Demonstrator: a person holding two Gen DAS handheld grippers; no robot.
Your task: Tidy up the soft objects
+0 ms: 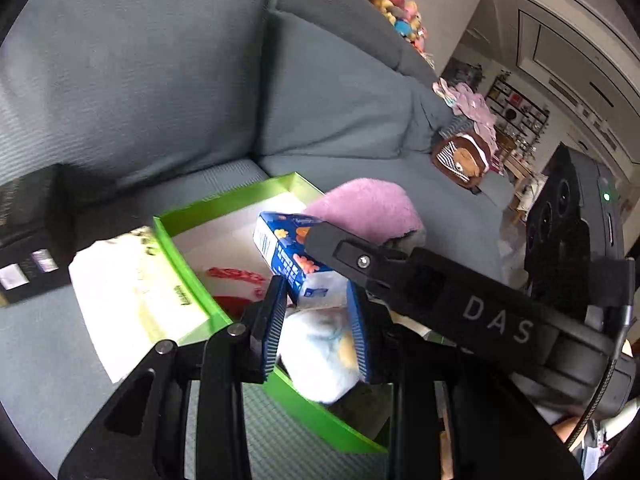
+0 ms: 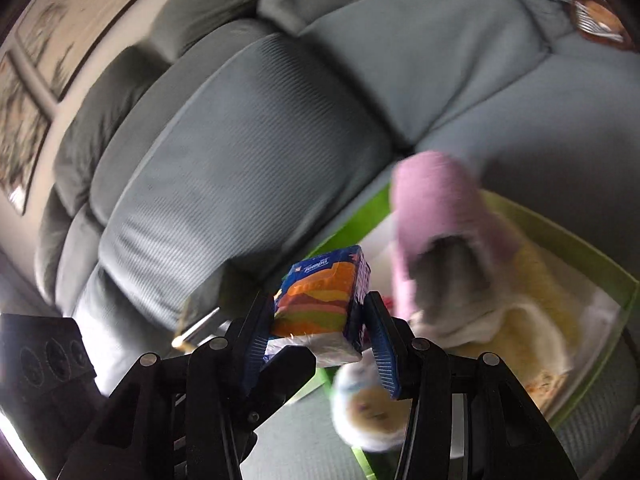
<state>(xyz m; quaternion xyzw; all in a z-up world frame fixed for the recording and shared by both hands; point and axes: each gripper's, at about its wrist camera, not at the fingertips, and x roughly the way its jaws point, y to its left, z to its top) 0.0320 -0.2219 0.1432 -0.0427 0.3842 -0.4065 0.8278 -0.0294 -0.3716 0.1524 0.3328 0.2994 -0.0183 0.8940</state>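
Hovering over green box (image 1: 188,280), left gripper (image 1: 316,320) is clamping a pale plush (image 1: 320,356), right gripper (image 2: 320,340) is gripping tissue pack (image 2: 324,300) w/ box just below-right, pack's long axis crosswise.

Pale blue plush (image 1: 320,354) with a yellowish patch, squeezed between blue pads above the green box's (image 1: 188,276) near edge. Blue tissue pack (image 2: 320,308), orange and green bands on its face, tilted, clamped on both sides above the box rim. Pink slipper (image 1: 366,208), grey lining, lies in the box, with a yellow towel (image 2: 532,304) under it.
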